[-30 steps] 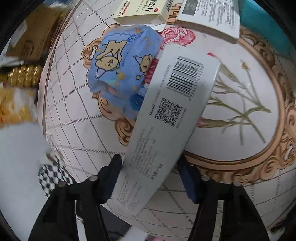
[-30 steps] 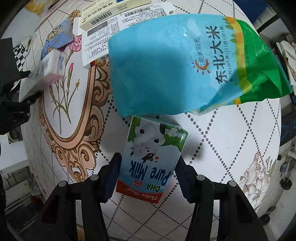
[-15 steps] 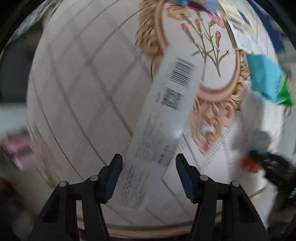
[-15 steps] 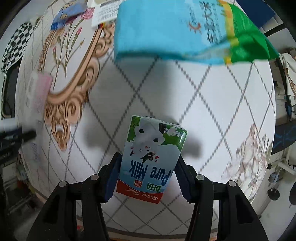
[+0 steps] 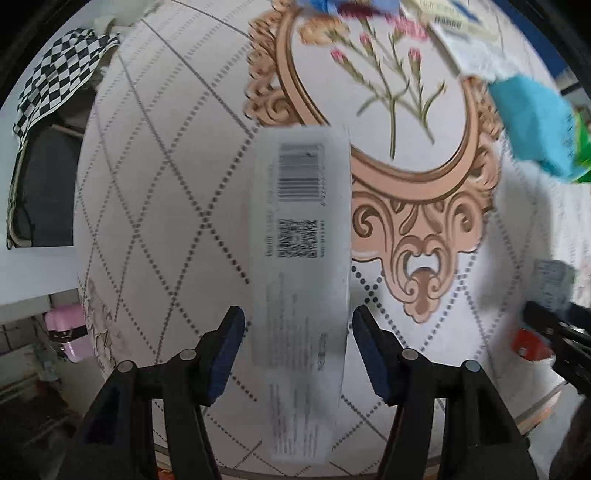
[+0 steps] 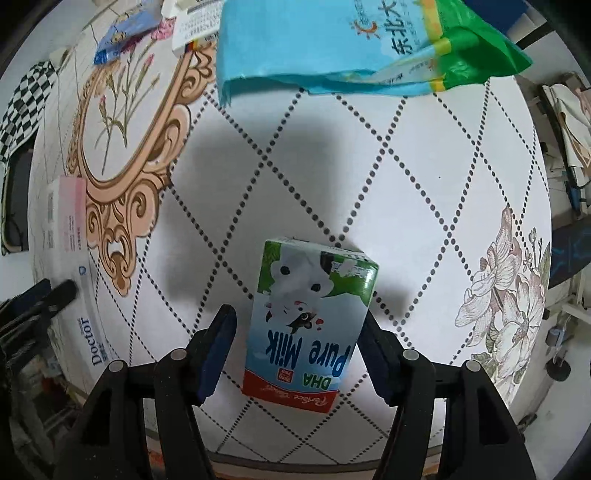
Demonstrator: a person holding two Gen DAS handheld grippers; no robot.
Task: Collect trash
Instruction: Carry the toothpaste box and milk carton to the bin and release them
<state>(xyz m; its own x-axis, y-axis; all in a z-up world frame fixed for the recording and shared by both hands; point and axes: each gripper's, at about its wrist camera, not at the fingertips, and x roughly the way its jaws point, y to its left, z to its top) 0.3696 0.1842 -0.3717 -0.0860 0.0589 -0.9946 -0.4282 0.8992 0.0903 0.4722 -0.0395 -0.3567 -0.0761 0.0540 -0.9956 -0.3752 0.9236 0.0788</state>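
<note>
Nearest in the right wrist view, the right gripper (image 6: 295,343) points down over the milk carton (image 6: 310,314). Its jaws are opening: one pad stands clear of the carton's side with table showing in the gap, and the other is at or just beside the opposite edge. The carton is a blue, green and white box with a cow and "Pure Milk" printed on it, intact and square-cornered. It looks set down by the near edge of the table (image 6: 424,184), probably as a gathering spot. The left gripper (image 5: 297,339) also points down, straddling the long white box (image 5: 301,240), which has a barcode and a QR code. Its jaws are opening slightly and both pads seem just off the box's sides. The frame is blurred, though, so a light touch cannot be ruled out. Farther off lies a crumpled blue and green bag (image 6: 332,37). Beyond it, at the far rim, are a small blue packet (image 6: 122,29) and flattened cartons (image 6: 195,29), not yet collected.
</note>
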